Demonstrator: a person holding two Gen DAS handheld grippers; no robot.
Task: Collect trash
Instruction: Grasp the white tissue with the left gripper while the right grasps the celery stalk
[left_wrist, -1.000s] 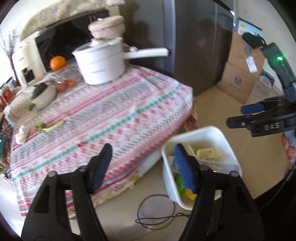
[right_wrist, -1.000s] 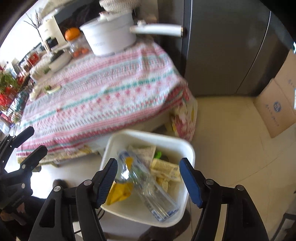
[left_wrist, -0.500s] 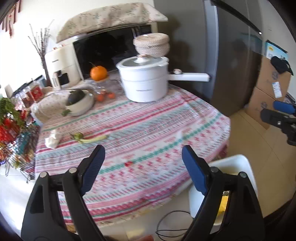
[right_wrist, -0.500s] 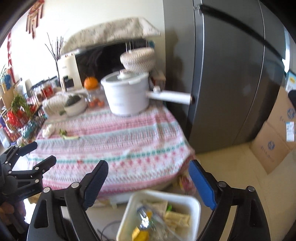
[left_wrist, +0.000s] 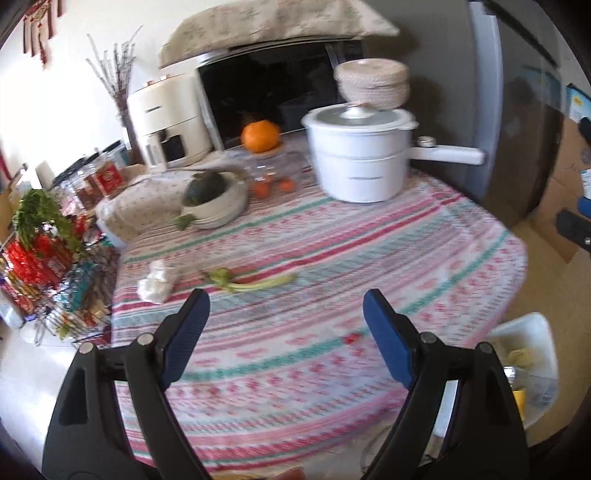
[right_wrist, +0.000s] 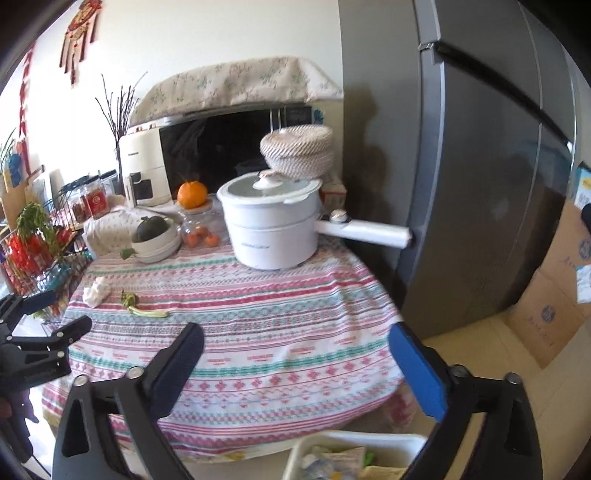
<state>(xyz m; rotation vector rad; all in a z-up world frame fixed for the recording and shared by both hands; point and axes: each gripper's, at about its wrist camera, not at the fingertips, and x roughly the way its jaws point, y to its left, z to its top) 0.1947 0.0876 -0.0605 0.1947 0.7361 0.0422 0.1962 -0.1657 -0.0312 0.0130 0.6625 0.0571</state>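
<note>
At the far left of the round surface draped in a pink, white and green striped cloth (left_wrist: 332, 258), a crumpled white tissue (left_wrist: 157, 282) lies just beside a limp green vegetable stalk (left_wrist: 251, 281), the two nearly touching at the stalk's leafy end; both read as the trash left to collect, and they sit apart from the kept things at the back, which suggests they were dropped there, not stored. Behind them a cream bowl holding a dark green squash (left_wrist: 212, 197) stands near an orange fruit (left_wrist: 259, 136) and a few small tomatoes, and to the right a white lidded pot with a long handle (left_wrist: 360, 158) occupies the far right side, its handle pointing toward the grey refrigerator (right_wrist: 498, 166). The left gripper (left_wrist: 286, 319) hovers over the near edge of the surface with its jaws wide apart and nothing between them, aimed roughly at the stalk and tissue, probably lined up for the next pickup. The right gripper (right_wrist: 295, 354) also hangs open and empty, nearer the right edge. Below that edge, on the floor, the white plastic bin (left_wrist: 532, 339) already holds wrappers and scraps, placed close so each item can be dropped in with a short carry.
</note>
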